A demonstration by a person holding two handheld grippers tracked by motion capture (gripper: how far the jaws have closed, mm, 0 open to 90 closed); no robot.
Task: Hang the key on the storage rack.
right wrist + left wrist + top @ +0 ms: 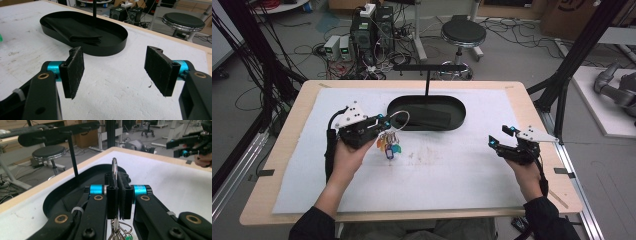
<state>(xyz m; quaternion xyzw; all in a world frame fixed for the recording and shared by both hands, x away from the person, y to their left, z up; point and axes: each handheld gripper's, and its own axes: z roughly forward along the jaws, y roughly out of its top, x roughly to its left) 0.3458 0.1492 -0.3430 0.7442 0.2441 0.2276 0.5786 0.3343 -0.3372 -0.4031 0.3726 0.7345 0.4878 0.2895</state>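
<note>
Pinching a metal key ring [114, 168] between its black pads, the left tool [382, 121] sits left of centre over the white mat [437, 170] that covers the tabletop [287, 130]; in the left gripper view the ring stands upright out of the pressed-together jaws, its loop rising above their tips, while its lower wire runs down below them; in the high view the ring's loop reaches toward the left end of the black oval tray [457, 107], and a bunch of coloured tags [388, 147], orange, blue and green among them, hangs below the tool, just beside the person's left hand [347, 157]; whether the tags touch the mat I cannot tell; the tray lies at the far middle of the mat, with a folded black cloth [75, 32] inside it and a thin black post [427, 82] with a crossbar at its far rim; the right tool [501, 138] is well apart from all this, near the right edge of the mat, carried by the right hand [524, 172]; its jaws are spread wide, and the right gripper view looks between its two dark pads [75, 70] at bare, slightly stained mat with nothing between them; beyond the tabletop a round black stool [463, 34] stands on the grey floor among cables.
</note>
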